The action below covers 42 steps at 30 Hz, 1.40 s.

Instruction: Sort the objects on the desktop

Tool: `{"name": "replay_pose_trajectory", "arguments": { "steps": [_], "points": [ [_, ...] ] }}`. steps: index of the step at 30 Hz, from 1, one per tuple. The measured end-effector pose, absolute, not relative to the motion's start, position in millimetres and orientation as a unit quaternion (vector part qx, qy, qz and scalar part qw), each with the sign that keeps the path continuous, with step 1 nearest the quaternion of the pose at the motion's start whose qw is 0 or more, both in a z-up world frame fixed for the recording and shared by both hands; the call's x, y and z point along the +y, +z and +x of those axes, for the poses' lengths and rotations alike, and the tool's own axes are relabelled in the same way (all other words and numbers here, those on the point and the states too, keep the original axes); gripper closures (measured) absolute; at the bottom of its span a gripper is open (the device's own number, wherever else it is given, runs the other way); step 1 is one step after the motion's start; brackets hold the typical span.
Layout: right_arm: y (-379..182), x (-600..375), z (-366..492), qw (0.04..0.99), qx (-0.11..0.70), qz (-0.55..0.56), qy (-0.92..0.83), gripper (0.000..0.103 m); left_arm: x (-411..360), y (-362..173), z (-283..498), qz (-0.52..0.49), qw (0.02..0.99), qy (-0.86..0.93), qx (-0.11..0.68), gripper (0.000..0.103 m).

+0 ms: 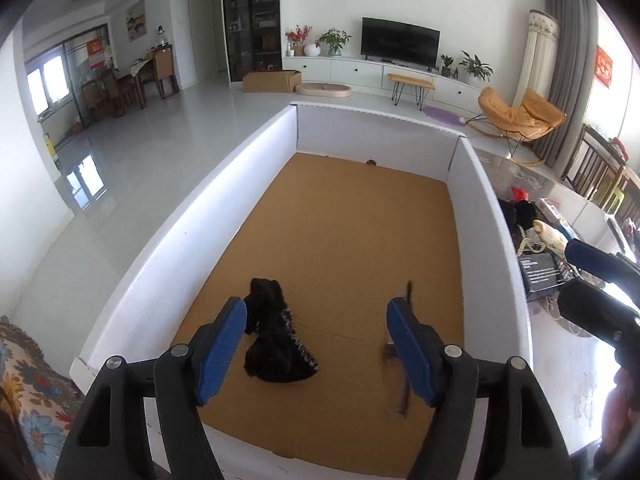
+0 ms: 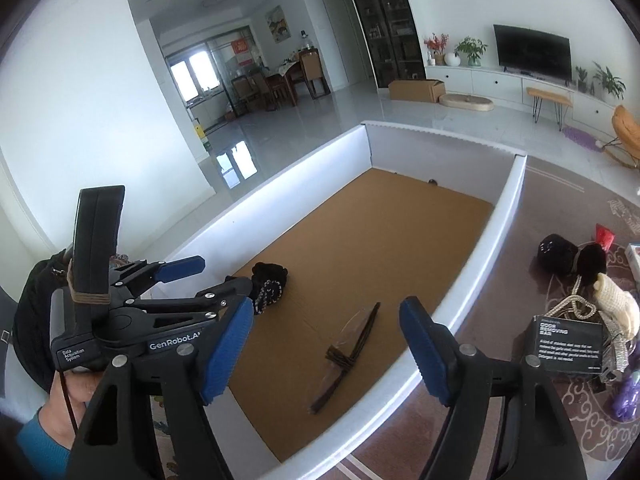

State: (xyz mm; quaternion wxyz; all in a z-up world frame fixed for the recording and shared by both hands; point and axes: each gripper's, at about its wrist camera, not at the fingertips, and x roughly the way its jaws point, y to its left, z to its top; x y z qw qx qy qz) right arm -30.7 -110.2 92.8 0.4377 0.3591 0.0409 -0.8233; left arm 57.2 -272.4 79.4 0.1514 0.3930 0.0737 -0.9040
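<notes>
Behind everything, a bright living room with a television [image 1: 400,42] and an orange rocking chair [image 1: 516,114] is seen. On the desk [image 2: 500,364] a large white-walled box [image 1: 376,128] with a brown cardboard floor is set. Over its near edge the left gripper [image 1: 316,348] is held released, gripping nothing. At the box's right wall the right gripper [image 2: 326,344] is likewise spread wide and empty. A black studded cloth item [image 1: 276,340] is found on the floor near the box's near left corner, and a dark hair clip [image 2: 348,356] lies beside it. Further clutter is heaped on the desk's right side, including a black labelled box [image 2: 568,344].
</notes>
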Motion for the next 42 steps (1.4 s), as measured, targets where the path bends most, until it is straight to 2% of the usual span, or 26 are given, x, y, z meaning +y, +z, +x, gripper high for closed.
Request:
{"name": "replay_pose_trajectory", "arguments": {
  "steps": [4,7,9,10,15,21,22,24,32,42],
  "points": [
    [84.2,-40.4,-26.7,0.377,0.043,0.299,-0.876,0.008,-206.3,101.0,63.8,0.370,0.067,-0.924,0.070,0.031],
    [59.0,29.0,-31.7,0.304,0.059,0.304,-0.901,0.007,-146.4,109.1,69.4,0.358,-0.007,-0.932,0.060,0.026],
    [35.8,72.3,-34.9,0.253,0.083,0.326,-0.907,0.008,-106.4,106.4,69.7,0.356,-0.050,-0.932,0.052,0.003],
    [23.0,91.4,-37.7,0.230,0.093,0.343,-0.906,0.008,-87.9,101.9,66.6,0.358,-0.067,-0.930,0.048,0.001],
    [-15.2,188.4,-55.7,0.146,0.085,0.417,-0.893,0.008,-18.6,33.7,27.0,0.417,-0.078,-0.906,-0.003,0.000],
    [-35.4,212.5,-75.6,0.135,0.068,0.443,-0.884,0.007,-4.1,-26.0,-30.3,0.458,-0.040,-0.888,-0.016,0.001],
    [-36.1,210.7,-78.5,0.133,0.070,0.444,-0.883,0.007,-4.0,-29.4,-39.1,0.460,-0.035,-0.887,-0.017,0.001],
    [-38.9,203.4,-87.2,0.130,0.070,0.449,-0.881,0.000,-4.5,-34.3,-55.5,0.466,-0.023,-0.884,-0.019,0.000],
    [-40.9,183.6,-127.6,0.086,0.050,0.455,-0.885,0.000,-5.8,-36.3,-74.8,0.464,-0.022,-0.886,-0.011,0.000],
    [-40.3,182.7,-126.2,0.084,0.049,0.454,-0.886,0.000,-4.3,-37.9,-73.7,0.462,-0.018,-0.886,-0.011,0.000]
  ]
}}
